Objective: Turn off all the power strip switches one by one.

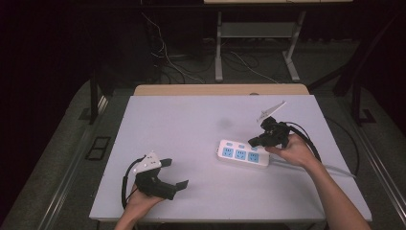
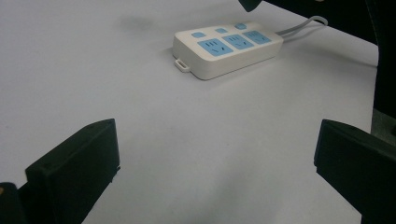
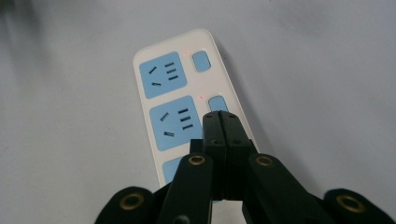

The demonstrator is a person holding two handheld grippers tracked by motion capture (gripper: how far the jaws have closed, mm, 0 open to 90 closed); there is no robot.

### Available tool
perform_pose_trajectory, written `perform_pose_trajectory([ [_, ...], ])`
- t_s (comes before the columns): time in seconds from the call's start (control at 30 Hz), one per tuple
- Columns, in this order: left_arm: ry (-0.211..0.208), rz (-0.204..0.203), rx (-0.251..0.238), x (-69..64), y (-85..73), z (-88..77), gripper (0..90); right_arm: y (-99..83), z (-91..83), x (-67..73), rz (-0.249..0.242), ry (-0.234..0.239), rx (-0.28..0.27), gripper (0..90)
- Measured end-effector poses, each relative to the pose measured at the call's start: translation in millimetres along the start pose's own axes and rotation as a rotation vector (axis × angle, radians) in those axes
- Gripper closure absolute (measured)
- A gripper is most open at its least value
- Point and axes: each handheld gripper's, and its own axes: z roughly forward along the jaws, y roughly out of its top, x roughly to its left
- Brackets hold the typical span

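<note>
**Two grippers, one power strip**

High view: the power strip (image 1: pixel 242 154) lay at the desk's (image 1: pixel 191 124) four o'clock, the right gripper (image 1: pixel 253 142) just above it.

Left gripper view: the left gripper (image 2: pixel 217 163) stood released at six o'clock, the strip at one o'clock.

Right gripper view: jaws clenched empty over the middle switch (image 3: pixel 216 103), toward twelve. The strip looked rigid, light and smooth; it would likely be best gripped across its narrow sides.

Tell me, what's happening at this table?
A person holds a hand-held gripper in each hand at a white table. The right hand-held gripper, jaws shut, points its tip at the middle switch of a white power strip with three blue sockets; whether it touches is unclear. The left hand-held gripper waits, jaws open, apart from the strip.
</note>
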Motion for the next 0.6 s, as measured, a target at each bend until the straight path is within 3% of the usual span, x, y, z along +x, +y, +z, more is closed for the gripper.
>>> perform_pose_trajectory([
  [0.6, -0.003, 0.003, 0.001, 0.1, 0.1, 0.2, 0.0, 24.3, -6.3, 5.7, -0.031, 0.002, 0.0, 90.0],
])
